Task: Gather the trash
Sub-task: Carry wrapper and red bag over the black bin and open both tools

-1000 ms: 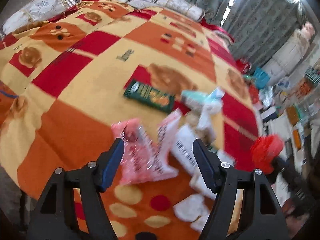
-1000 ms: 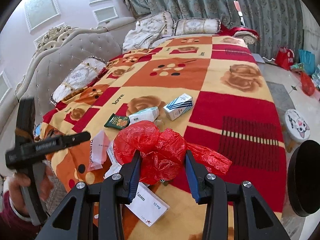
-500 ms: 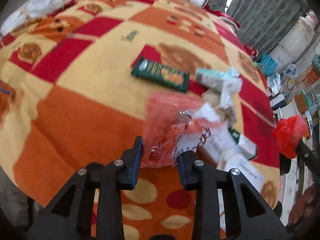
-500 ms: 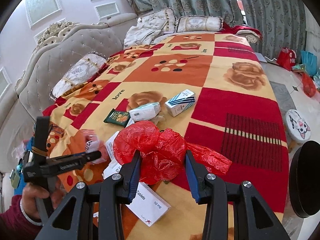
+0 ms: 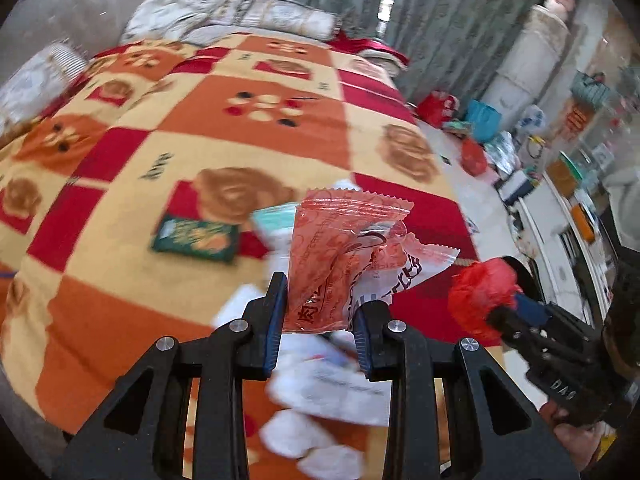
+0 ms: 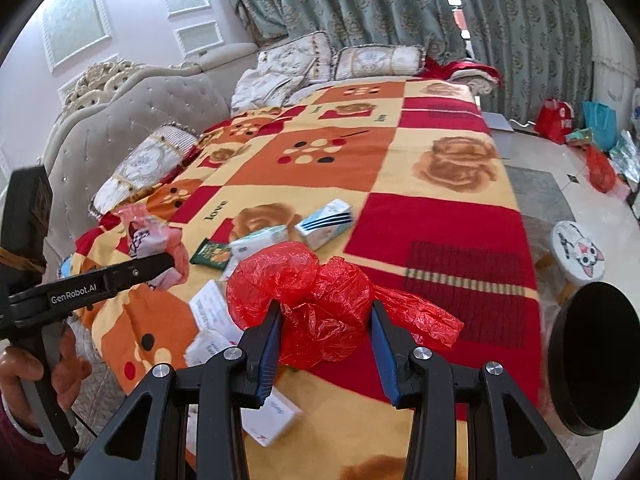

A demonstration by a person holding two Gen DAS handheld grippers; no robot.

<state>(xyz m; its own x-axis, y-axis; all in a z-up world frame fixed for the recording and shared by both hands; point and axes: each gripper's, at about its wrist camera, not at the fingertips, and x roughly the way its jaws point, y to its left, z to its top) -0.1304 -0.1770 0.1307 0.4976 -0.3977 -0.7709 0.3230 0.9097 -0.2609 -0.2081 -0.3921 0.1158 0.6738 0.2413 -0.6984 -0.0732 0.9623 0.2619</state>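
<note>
My left gripper point(image 5: 318, 312) is shut on a pink-red plastic wrapper point(image 5: 352, 256) and holds it up above the bed; it also shows in the right wrist view point(image 6: 156, 240). My right gripper point(image 6: 326, 332) is shut on a crumpled red plastic bag point(image 6: 320, 296), which also shows at the right of the left wrist view point(image 5: 482, 294). On the blanket lie a green packet point(image 6: 210, 254), a pale box point(image 6: 260, 242), a blue-striped white box point(image 6: 326, 226) and several white boxes and papers point(image 6: 212, 312).
The bed has an orange, red and yellow blanket point(image 6: 440, 216), a tufted headboard point(image 6: 132, 120) and pillows point(image 6: 376, 60). A cat-print stool point(image 6: 578, 254) stands on the floor at right. Bags point(image 6: 596, 120) lie near the curtain. A black round object point(image 6: 592, 360) sits close right.
My left gripper has closed on the pink wrapper, lifted it off the blanket and swung right toward the red bag. My right gripper has held still with the bag.
</note>
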